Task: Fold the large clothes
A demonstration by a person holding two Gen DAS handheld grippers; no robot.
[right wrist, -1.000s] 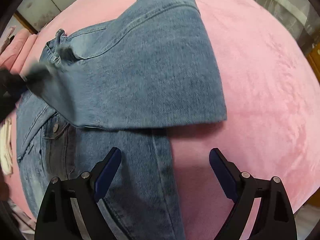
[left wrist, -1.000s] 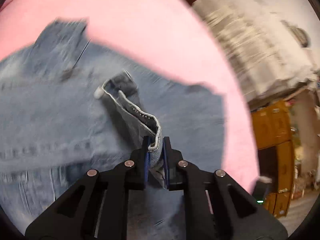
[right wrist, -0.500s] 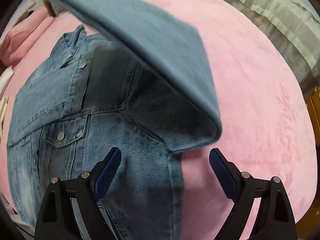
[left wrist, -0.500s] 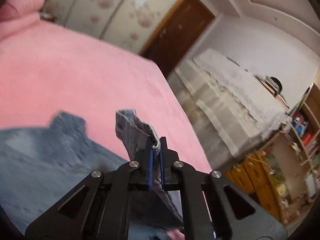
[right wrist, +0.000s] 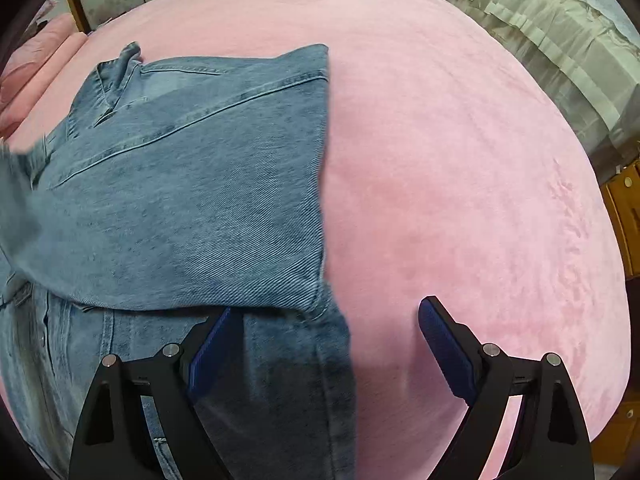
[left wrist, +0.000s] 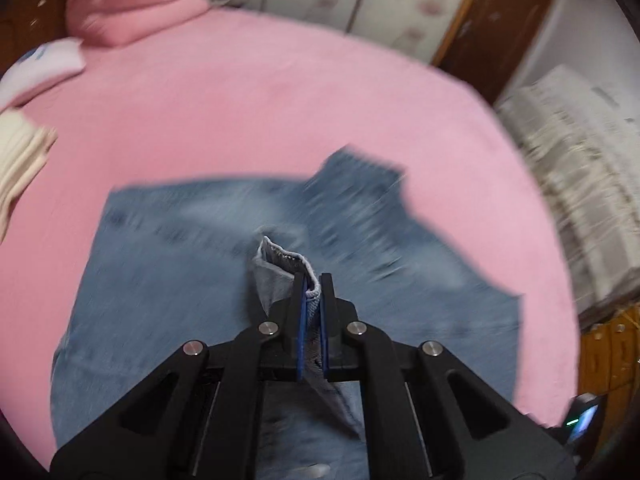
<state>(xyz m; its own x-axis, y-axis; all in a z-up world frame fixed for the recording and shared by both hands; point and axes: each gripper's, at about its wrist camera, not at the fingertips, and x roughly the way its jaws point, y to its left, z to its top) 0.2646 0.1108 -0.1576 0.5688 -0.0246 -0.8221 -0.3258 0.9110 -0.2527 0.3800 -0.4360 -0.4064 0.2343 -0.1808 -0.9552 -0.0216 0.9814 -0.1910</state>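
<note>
Gripper: left gripper [left wrist: 311, 286], bottom centre of the frame, jaws pinched tight on a hemmed edge of the jacket [left wrist: 180, 280].
Held fabric: a stitched denim cuff [left wrist: 280, 264] stands up from between the pads, just above centre.
Jacket: blurred blue denim spread across the lower half, lying on the bed [left wrist: 260, 100].
Bed: pink cover fills the middle.
Upper left: stacked pink pillows [left wrist: 136, 4].
Left edge: cream folded cloth [left wrist: 20, 160].
Upper right: brown door [left wrist: 500, 24].
Right edge: pale covered furniture [left wrist: 580, 168], orange cabinet [left wrist: 612, 352] below it.
</note>
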